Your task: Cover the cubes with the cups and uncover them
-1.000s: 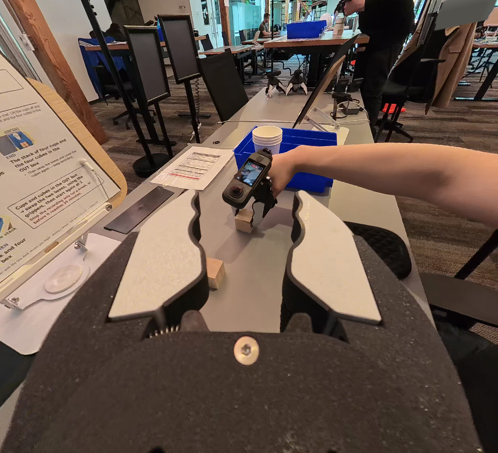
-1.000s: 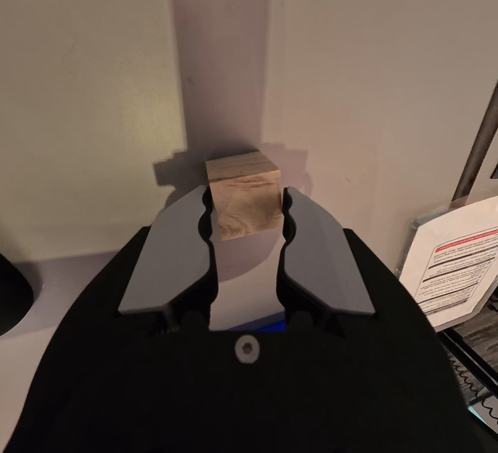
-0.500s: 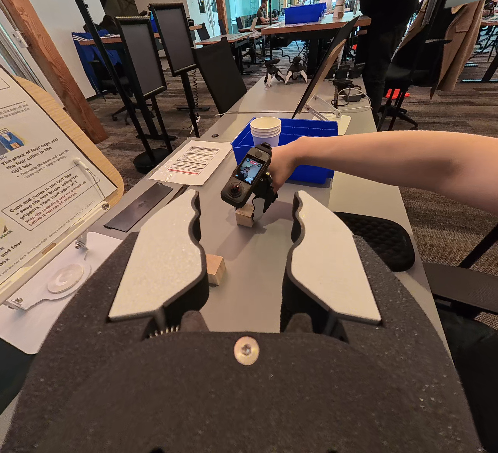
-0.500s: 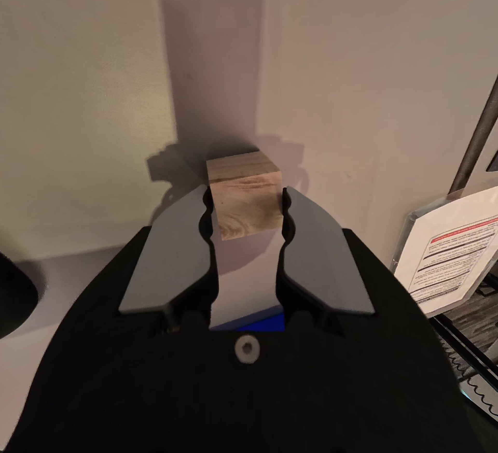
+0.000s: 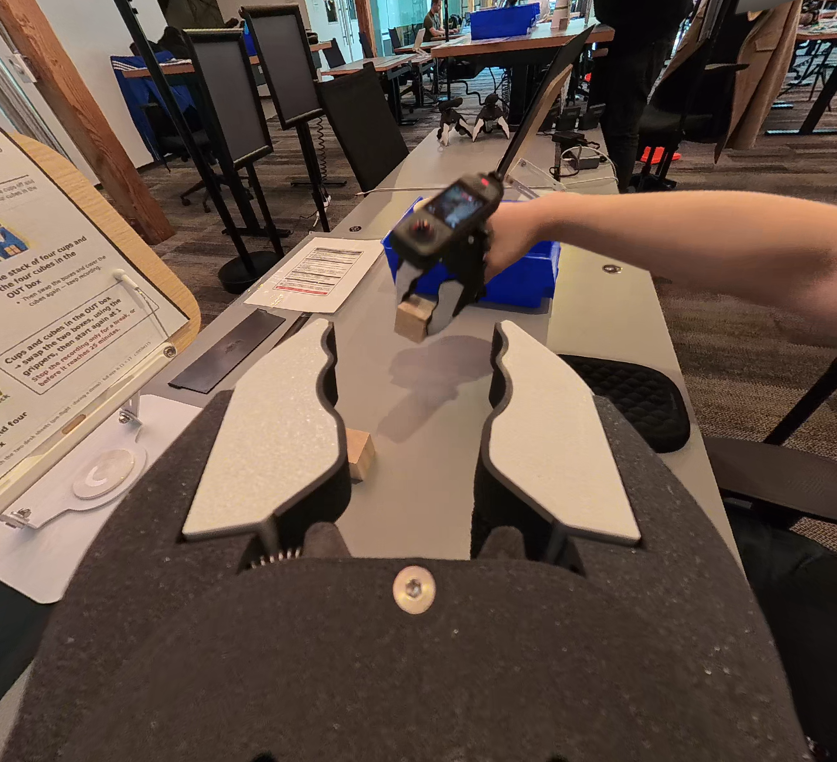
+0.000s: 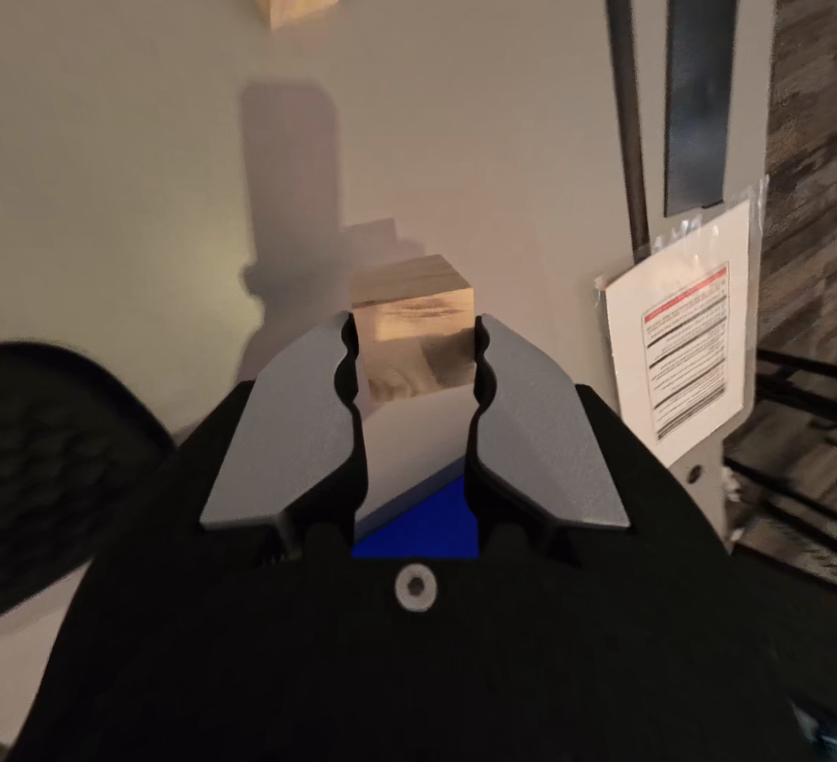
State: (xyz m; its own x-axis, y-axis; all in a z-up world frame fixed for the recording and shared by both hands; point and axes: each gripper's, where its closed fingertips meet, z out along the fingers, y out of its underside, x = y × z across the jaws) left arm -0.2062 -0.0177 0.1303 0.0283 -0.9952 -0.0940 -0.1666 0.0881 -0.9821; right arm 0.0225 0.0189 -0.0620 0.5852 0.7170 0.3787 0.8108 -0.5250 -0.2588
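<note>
Gripping a wooden cube (image 6: 414, 332) between its 2 fingertips, the right hand-held gripper (image 6: 413, 335) is clamped on the block and holds it clear of the grey bench (image 5: 430, 491), as the left wrist view shows from the front, with a shadow on the surface below. Behind that cube sits a blue bin (image 5: 521, 283), and a laminated sheet (image 5: 317, 273) lies to its side. The left hand-held gripper (image 5: 414, 360) hangs low over the bench with its jaws wide apart and nothing between them. A second wooden cube (image 5: 361, 454) rests on the bench just beside the inner edge of its left finger, partly hidden by it. An instruction board (image 5: 68, 332) stands at the bench edge, and a black mat (image 5: 634, 405) lies on the other side
</note>
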